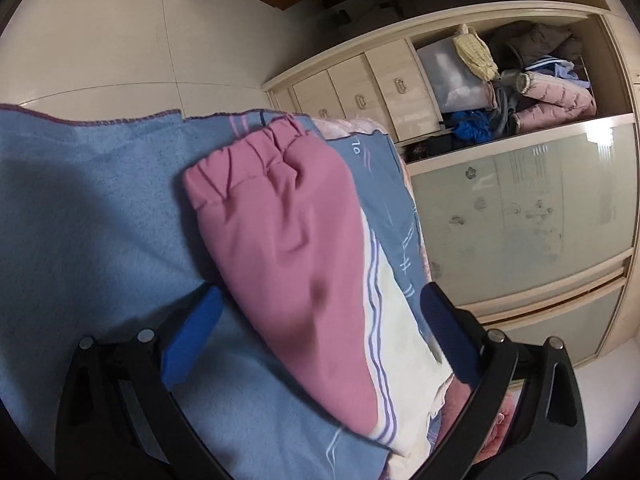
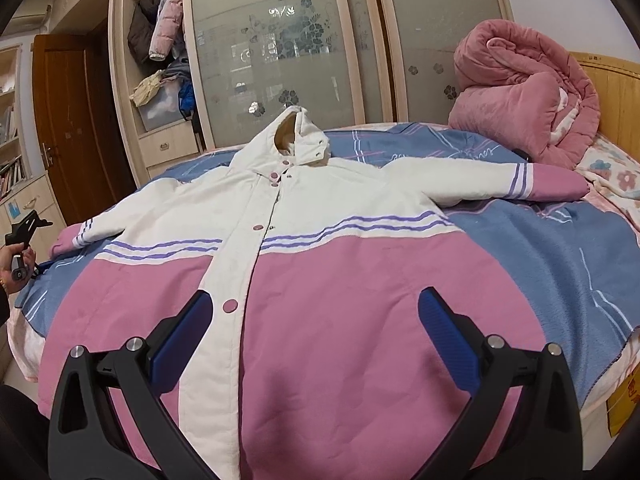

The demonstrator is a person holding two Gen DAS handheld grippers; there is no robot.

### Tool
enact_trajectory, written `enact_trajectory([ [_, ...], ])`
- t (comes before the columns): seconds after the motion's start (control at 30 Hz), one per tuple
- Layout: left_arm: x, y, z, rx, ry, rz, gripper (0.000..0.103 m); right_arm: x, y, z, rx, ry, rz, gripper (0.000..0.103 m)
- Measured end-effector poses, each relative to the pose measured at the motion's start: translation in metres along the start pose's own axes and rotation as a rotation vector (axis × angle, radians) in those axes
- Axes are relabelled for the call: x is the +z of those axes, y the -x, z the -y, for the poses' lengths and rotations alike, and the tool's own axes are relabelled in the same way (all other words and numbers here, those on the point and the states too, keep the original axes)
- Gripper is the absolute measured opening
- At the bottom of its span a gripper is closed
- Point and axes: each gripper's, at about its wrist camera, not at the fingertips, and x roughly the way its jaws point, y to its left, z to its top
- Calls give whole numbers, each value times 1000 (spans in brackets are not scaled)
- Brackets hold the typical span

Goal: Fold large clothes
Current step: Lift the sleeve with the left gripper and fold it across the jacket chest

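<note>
A large hooded jacket (image 2: 320, 280), white on top, pink below, with purple stripes, lies face up and buttoned on a blue blanket (image 2: 540, 240) on the bed, both sleeves spread out. My right gripper (image 2: 316, 320) is open just above the pink lower front, near the button strip. In the left wrist view the pink sleeve cuff (image 1: 280, 216) lies on the blue blanket (image 1: 92, 208), running between the blue pads of my open left gripper (image 1: 320, 312). Whether the pads touch the cloth is unclear. A hand (image 2: 14, 258) holds the left gripper's handle at the bed's left edge.
A rolled pink quilt (image 2: 520, 96) sits at the bed's head by the wooden headboard (image 2: 612, 96). Behind the bed are frosted sliding wardrobe doors (image 2: 280, 60), open shelves stuffed with clothes (image 1: 520, 80), drawers (image 1: 360, 96) and a brown door (image 2: 72, 120).
</note>
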Motion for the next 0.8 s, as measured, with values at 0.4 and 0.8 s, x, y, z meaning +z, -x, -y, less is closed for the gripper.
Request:
enact_trajectory([
  [0.4, 9, -39, -22, -11, 48, 16, 26, -4, -13, -2, -17, 18, -18, 102],
  [0.8, -2, 7, 73, 23, -283, 183, 5, -1, -8, -3, 9, 28, -12, 102],
])
